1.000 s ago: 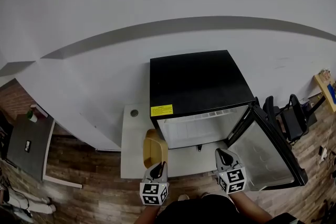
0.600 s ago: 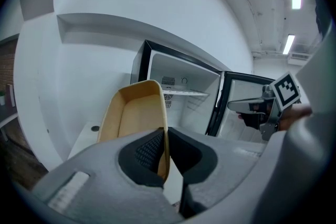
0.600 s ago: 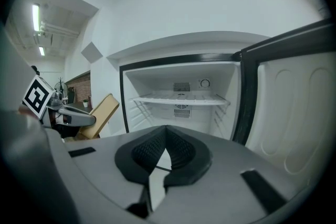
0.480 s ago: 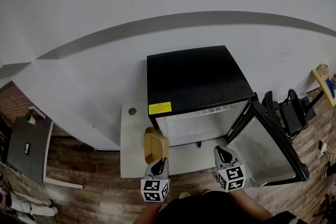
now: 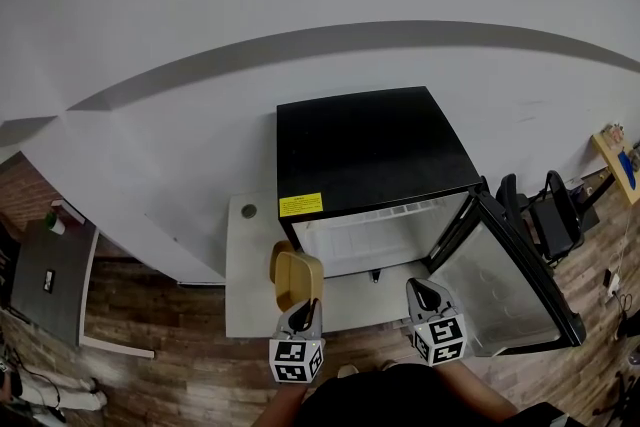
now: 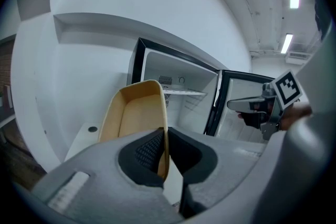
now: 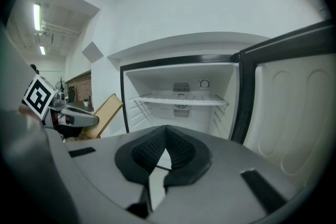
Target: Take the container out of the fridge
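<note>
A tan, open-topped container (image 5: 293, 277) (image 6: 135, 122) is held outside the black mini fridge (image 5: 370, 155), tilted over the white table to the fridge's front left. My left gripper (image 5: 301, 317) (image 6: 163, 157) is shut on the container's near rim. The right gripper (image 5: 425, 297) (image 7: 165, 150) is shut with nothing between its jaws, in front of the open fridge. The fridge interior (image 7: 181, 99) shows a bare white shelf. From the right gripper view, the container (image 7: 102, 113) leans at the left.
The fridge door (image 5: 505, 290) (image 7: 286, 107) stands swung open to the right. The low white table (image 5: 250, 270) carries the fridge. A dark side table (image 5: 45, 280) stands far left on the wood floor. A black chair (image 5: 550, 215) is behind the door.
The container and my left gripper have shifted slightly left and away from the fridge opening. The right gripper has hardly moved.
</note>
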A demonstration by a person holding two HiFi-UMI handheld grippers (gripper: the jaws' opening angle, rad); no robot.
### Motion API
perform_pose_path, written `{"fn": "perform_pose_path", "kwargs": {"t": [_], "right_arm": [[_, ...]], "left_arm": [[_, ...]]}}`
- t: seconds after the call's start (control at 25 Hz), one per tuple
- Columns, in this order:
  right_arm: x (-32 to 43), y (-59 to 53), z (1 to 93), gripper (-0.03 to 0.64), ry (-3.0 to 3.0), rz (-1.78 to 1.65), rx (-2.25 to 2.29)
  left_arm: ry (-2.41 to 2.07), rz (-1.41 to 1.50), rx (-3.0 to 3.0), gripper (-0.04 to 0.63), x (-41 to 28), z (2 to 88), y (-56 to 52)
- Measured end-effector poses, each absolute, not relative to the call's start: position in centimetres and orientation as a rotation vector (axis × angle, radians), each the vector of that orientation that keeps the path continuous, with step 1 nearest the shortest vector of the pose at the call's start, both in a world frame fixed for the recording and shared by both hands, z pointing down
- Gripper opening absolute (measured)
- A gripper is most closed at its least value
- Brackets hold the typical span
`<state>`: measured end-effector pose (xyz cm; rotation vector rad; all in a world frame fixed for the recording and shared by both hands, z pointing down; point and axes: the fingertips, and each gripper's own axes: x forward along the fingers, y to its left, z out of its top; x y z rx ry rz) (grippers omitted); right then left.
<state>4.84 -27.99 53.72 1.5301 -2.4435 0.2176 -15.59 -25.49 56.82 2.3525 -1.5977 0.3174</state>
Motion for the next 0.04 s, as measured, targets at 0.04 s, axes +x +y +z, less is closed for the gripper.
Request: {"fn": "perform_pose_path", "kwargs": {"t": [0.04], "right_arm": [[4.87, -28.01, 53.77, -0.005, -2.444, 0.218, 1.529]], "left_arm": [[-1.597, 0.317, 2.355, 0.028, -15.50, 56.81, -25.50]]}}
